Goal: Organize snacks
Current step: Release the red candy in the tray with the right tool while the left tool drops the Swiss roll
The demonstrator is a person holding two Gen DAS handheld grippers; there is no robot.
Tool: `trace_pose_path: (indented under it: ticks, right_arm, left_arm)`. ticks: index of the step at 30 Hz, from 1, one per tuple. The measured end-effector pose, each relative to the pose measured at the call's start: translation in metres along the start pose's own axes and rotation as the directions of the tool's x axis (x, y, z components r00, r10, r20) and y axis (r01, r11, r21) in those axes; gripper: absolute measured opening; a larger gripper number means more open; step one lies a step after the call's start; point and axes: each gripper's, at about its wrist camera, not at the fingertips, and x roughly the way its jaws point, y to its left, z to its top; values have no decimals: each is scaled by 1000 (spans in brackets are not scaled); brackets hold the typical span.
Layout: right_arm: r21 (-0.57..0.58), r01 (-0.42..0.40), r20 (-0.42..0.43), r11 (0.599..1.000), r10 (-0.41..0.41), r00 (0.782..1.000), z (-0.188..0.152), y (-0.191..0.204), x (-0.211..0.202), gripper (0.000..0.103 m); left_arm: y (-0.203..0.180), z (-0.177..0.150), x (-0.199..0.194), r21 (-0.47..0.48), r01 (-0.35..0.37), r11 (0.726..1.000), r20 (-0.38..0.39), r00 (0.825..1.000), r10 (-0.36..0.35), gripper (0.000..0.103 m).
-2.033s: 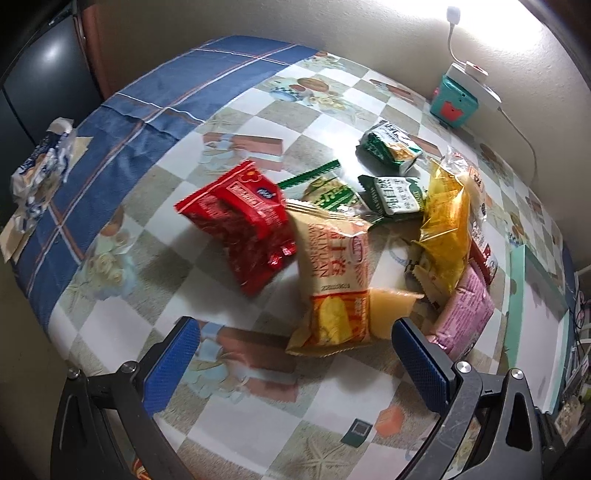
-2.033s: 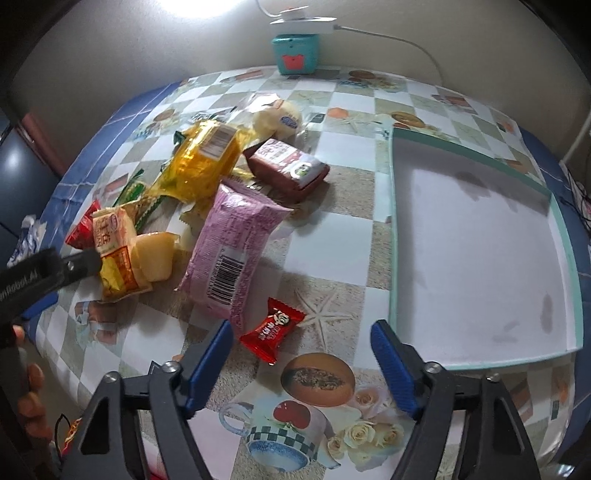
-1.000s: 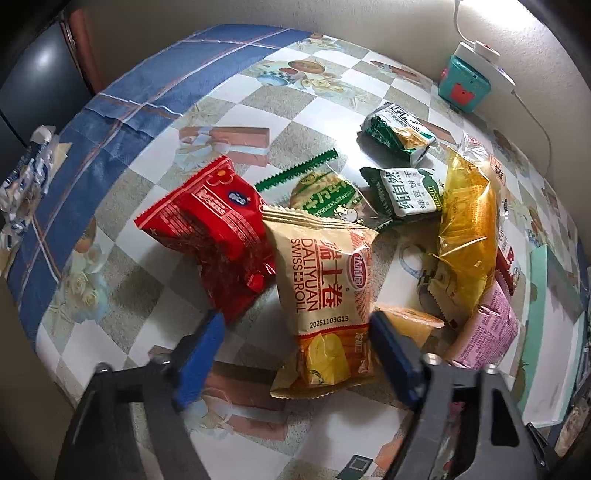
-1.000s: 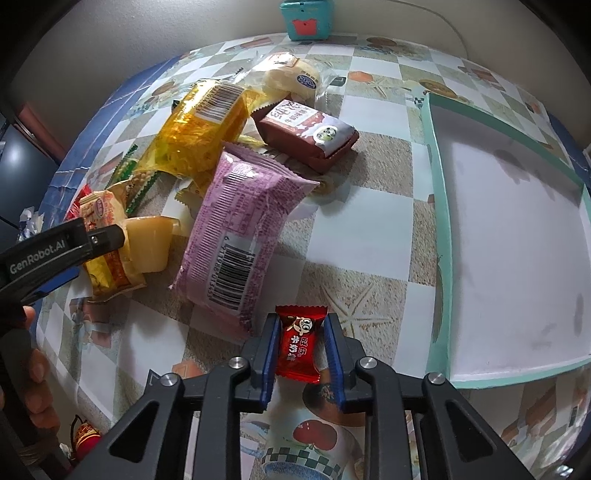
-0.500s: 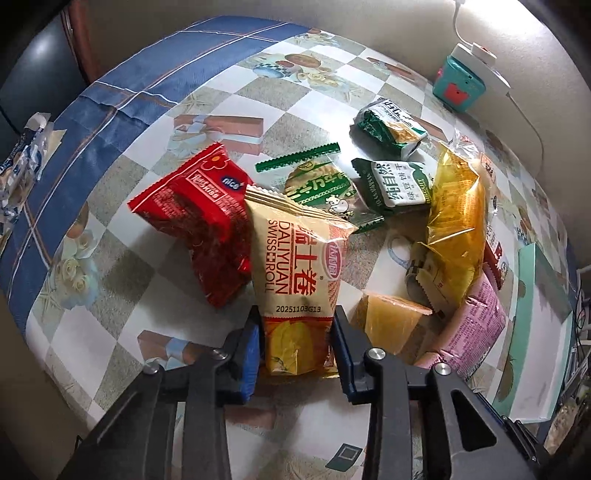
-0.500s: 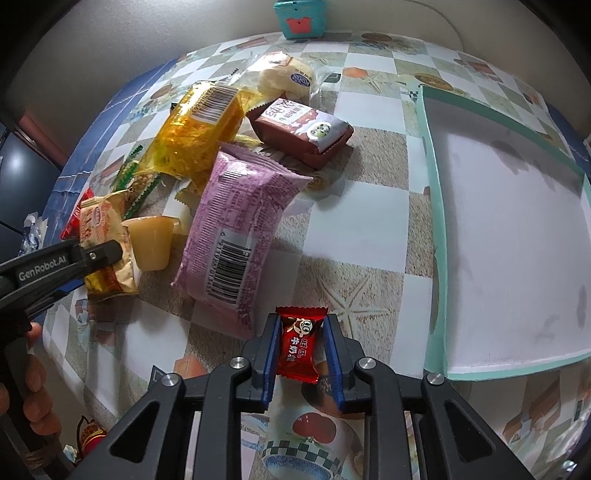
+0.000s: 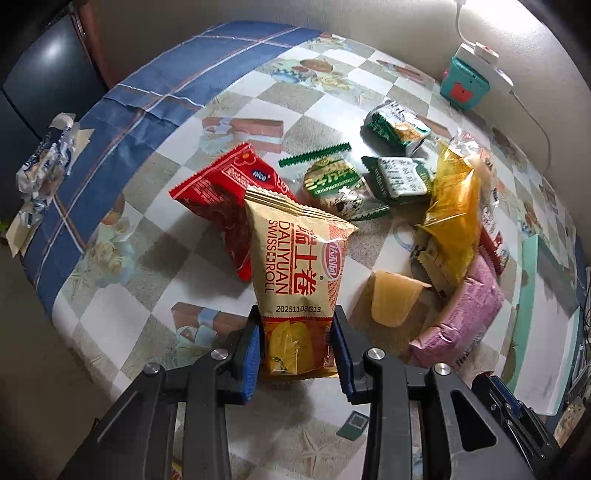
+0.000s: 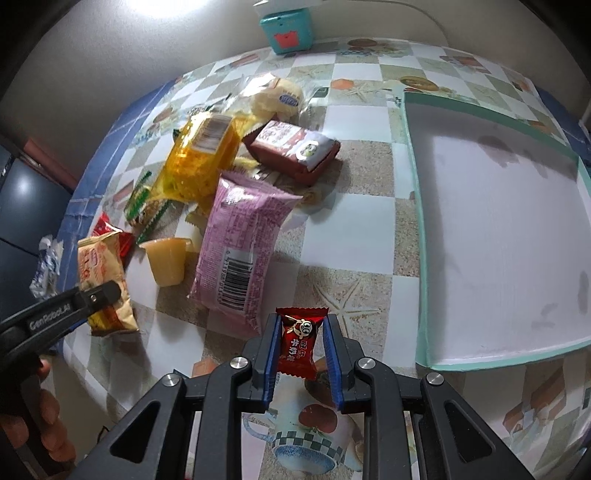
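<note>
My left gripper (image 7: pixel 297 349) is shut on the lower end of a tan and orange Swiss roll packet (image 7: pixel 295 273), which stands up off the table. The same packet (image 8: pixel 101 273) shows at the left of the right wrist view, held by the left gripper. My right gripper (image 8: pixel 300 349) is shut on a small red candy (image 8: pixel 298 343), lifted just above the table. The remaining snacks lie in a heap: a red bag (image 7: pixel 225 192), a yellow bag (image 8: pixel 197 162), a pink packet (image 8: pixel 242 251), a jelly cup (image 8: pixel 168 260) and a maroon box (image 8: pixel 293 149).
A white tray with a teal rim (image 8: pixel 417 221) lies on the right of the checkered tablecloth (image 8: pixel 354 236). Green packets (image 7: pixel 397 177) and a round bun (image 8: pixel 277 98) lie farther back. A teal box (image 8: pixel 286 26) stands by the wall. A person's hand (image 8: pixel 48 417) holds the left gripper's handle.
My left gripper closed on the Swiss roll packet and raised it upright. My right gripper, holding the red candy throughout, rose slightly off the table.
</note>
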Motion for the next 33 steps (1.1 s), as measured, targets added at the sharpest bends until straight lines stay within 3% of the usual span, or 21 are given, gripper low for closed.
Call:
trace_pose_path:
  ticks: [3,9,13,17,25,33]
  right_arm:
    - [19,-15,18,1000,15,1000,3,-5,-8,25]
    - [22,33,105,999,-35,994,9,-7,-37,25]
    - [68,52,154,996,-62,986,14,-21,-54,25]
    - [156,114,146,981,-138,980,19,-50,-65,25]
    - [361,142,141,922,-204,969,21,-120,-78,25]
    - [544,162,107,823,-259,960,7,-193,-88,25]
  left_arm:
    - [-4,0,-11,0,3,1000,8,1000,-3,36]
    - [-26,8,-33,33,23,999,33,999,-24,36]
    - [-58,9,-49,80,38,996,53,998,-42,37]
    - [-97,2,-57,148,52,988,56,997,-61,37]
    - [-180,-26,-51,297,79,952,20,996,-88,37]
    - [-239,-55,-36,434,84,897,-4,996,-92,37]
